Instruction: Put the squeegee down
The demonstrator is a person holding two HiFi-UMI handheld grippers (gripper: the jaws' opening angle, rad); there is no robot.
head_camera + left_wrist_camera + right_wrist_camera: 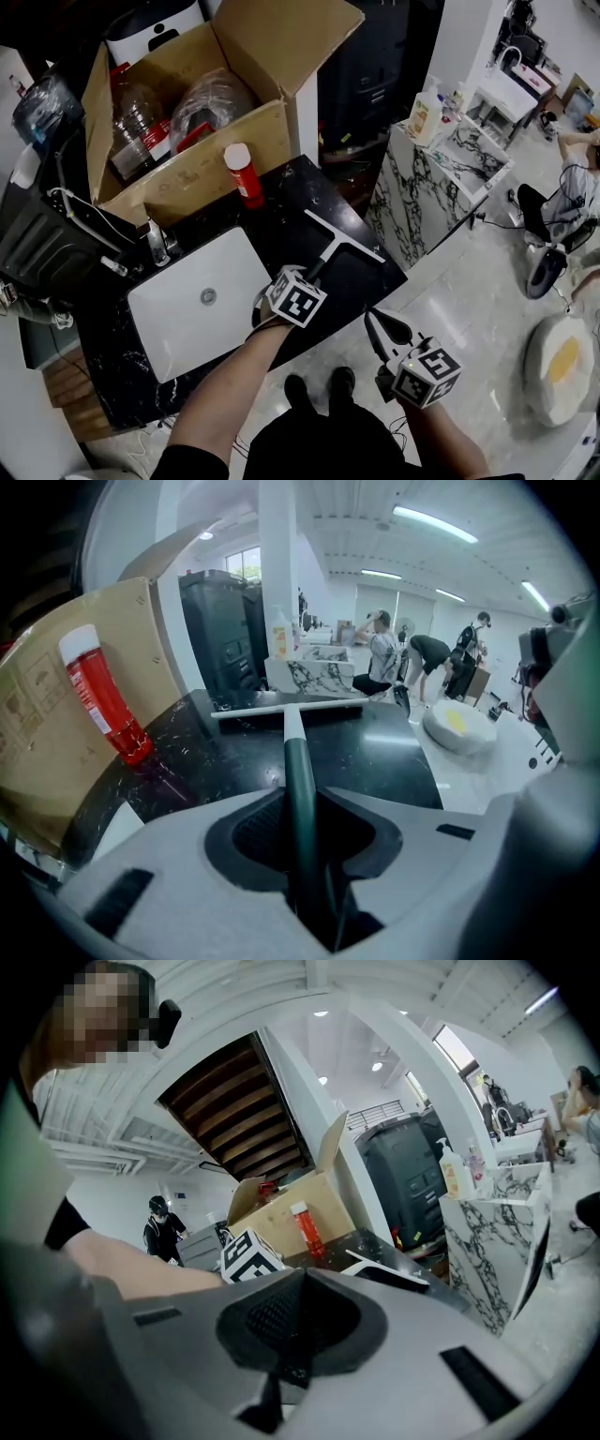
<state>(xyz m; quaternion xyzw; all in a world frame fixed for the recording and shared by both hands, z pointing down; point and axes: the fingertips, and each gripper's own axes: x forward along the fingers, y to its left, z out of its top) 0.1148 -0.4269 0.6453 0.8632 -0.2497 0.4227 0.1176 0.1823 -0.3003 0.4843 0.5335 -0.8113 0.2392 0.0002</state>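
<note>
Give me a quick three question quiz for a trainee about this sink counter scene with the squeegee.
1. What is the left gripper clamped on? A) a sponge B) the squeegee handle C) a towel
2. True or false: the red bottle stands inside the cardboard box.
3. What is between the jaws of the right gripper?
Key: 1 B. 2 False; it stands on the black countertop beside the box. 3 Nothing; they are shut.
</note>
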